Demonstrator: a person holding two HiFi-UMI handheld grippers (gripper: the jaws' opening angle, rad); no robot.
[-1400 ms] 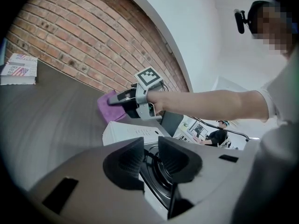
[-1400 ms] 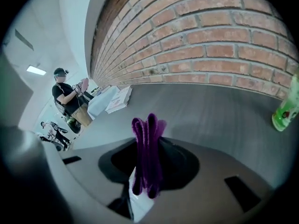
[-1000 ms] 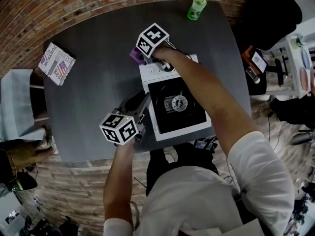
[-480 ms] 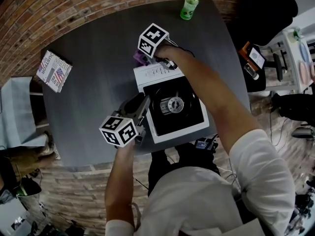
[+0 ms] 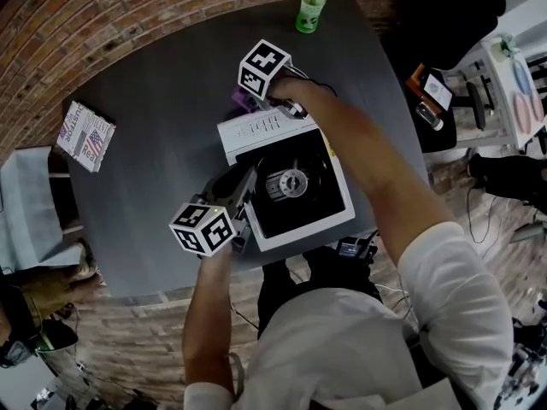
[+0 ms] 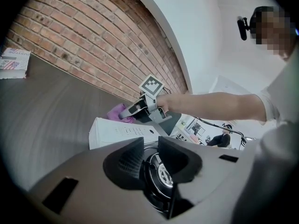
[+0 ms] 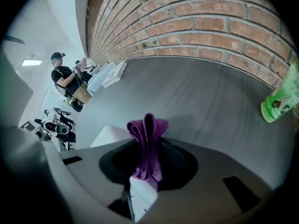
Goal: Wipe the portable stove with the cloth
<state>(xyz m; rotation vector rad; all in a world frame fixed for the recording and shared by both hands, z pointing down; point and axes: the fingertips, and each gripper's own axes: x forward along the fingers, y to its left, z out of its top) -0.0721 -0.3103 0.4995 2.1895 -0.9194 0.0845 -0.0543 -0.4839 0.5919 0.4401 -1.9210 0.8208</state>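
- Far left, a small printed booklet with a flag on its cover (image 5: 85, 137) lies near the edge of the dark grey table (image 5: 162, 186), well apart from the work.
- My left gripper (image 6: 150, 155) sits low at the near-left side of the stove. Its dark pads stand a narrow gap apart with nothing between them, and I see the burner through the gap. I take it as parked there to steady the stove. I cannot tell whether its tips actually touch the rim.
- My right gripper (image 7: 148, 153) reaches across to the far-left corner of the stove. Its jaws are closed on the folded purple cloth (image 7: 147, 127), which sticks out past the tips as a loop, so the fabric rather than the jaws would meet the surface.
- The cloth hangs just over the stove's white corner, where the control strip is. I judge the wipe is starting there or passing there.
- The white, square portable stove with a black top (image 5: 295, 203) and a round metal burner (image 5: 286, 182) stands at the table's near edge, turned slightly.
- A green plastic bottle (image 5: 311, 8) stands upright at the far edge, out of the wiping path.
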